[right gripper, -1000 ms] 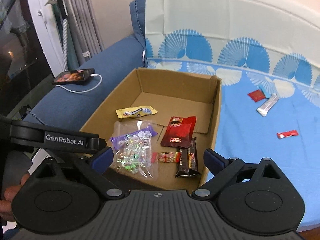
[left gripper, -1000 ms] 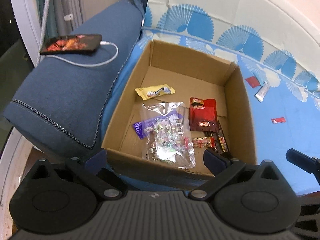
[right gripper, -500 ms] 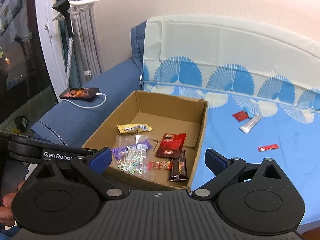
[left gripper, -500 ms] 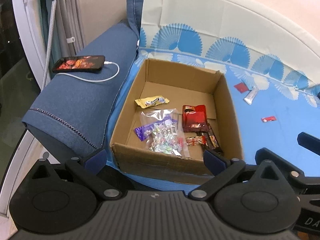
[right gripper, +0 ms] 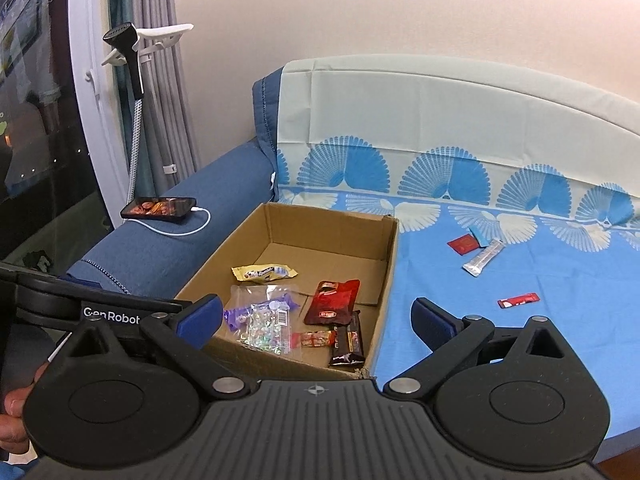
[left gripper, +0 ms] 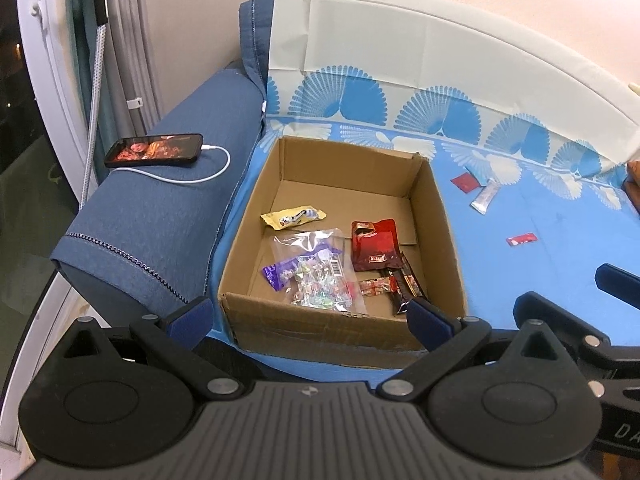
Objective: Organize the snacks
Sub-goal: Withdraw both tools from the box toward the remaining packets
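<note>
Hovering wide open and empty, the left gripper [left gripper: 308, 316] is held in front of the near wall of the cardboard box [left gripper: 344, 334]; its jaws are spread about as wide as the box front, nothing between them. The right gripper [right gripper: 318, 320] is likewise fully spread and empty, held low at the box's near right corner, over box edge and sheet.

Inside the box are seen a yellow wrapper [left gripper: 294, 216], a clear candy bag [left gripper: 320, 276], a dark red pouch [left gripper: 374, 246], a small red candy [left gripper: 374, 286] and a brown bar [left gripper: 406, 286]. Four snacks are left loose on the blue bed sheet [right gripper: 460, 280], well apart from the box: a red square packet [right gripper: 463, 245], a blue packet [right gripper: 479, 236] touching it, a silver stick [right gripper: 483, 263] just beside, and a red sachet [right gripper: 518, 300] nearer the jaws.

Step judged: reach for the next loose snack. The red sachet is best taken first with the right gripper, being nearest. Flat packets on soft bedding should be approached steeply, one jaw pressed into the sheet beside the short edge, so fabric is not pinched with it. The silver stick should be gripped across its width.

Against the earlier frames, both cameras are pulled back and raised: the box appears smaller, more wall, backrest and curtain [right gripper: 160, 92] are shown, and the phone [left gripper: 154, 151] on the armrest [left gripper: 160, 216] sits deeper in view. Box contents and loose snacks are unmoved.
</note>
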`<state>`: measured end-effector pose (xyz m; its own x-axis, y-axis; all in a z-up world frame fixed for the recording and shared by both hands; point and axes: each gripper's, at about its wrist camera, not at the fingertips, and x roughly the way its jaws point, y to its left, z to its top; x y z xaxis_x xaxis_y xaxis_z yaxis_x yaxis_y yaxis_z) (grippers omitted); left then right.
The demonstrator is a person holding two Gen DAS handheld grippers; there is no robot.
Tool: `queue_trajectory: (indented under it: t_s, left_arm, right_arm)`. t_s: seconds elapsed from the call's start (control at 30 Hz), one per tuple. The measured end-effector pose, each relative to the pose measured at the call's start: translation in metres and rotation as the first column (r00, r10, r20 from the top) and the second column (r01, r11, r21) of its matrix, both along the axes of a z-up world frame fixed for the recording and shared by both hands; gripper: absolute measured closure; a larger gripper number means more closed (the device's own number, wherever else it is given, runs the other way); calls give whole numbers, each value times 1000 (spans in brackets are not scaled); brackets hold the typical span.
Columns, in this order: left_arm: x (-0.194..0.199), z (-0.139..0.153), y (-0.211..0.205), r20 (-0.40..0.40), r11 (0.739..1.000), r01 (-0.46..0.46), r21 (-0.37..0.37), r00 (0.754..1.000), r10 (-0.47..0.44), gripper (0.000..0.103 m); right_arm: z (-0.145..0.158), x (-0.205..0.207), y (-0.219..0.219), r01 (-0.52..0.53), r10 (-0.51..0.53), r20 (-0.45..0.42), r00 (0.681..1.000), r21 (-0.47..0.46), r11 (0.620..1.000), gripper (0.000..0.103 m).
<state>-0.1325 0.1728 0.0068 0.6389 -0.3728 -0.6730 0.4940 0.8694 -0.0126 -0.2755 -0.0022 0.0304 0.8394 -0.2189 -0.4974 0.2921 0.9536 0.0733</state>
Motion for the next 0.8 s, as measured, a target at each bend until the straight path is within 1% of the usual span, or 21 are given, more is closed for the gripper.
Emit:
queue_trajectory:
  t_s: [0.23,0.43,0.63,0.8]
  left_arm:
    - [3,2,-8,11,1000,-7,27,1000,7,0]
    - [17,9,-30,18,999,-9,50,1000,8,0]
    - [40,18,-75,10,996,28,80,1000,-29,0]
    - [60,24,-133,-4,991,95,90,996,-95,0]
  right_arm:
    - [-4,0,-5,9,-9,8,1000,25,1000,2]
    - [-13,0,-29,41,-42,12,999,75,996,2]
    - [-28,3,-68,104,-104,-10,995,131,986,2]
    - [-41,7,-116,193,-190,-30,981,157,969,2]
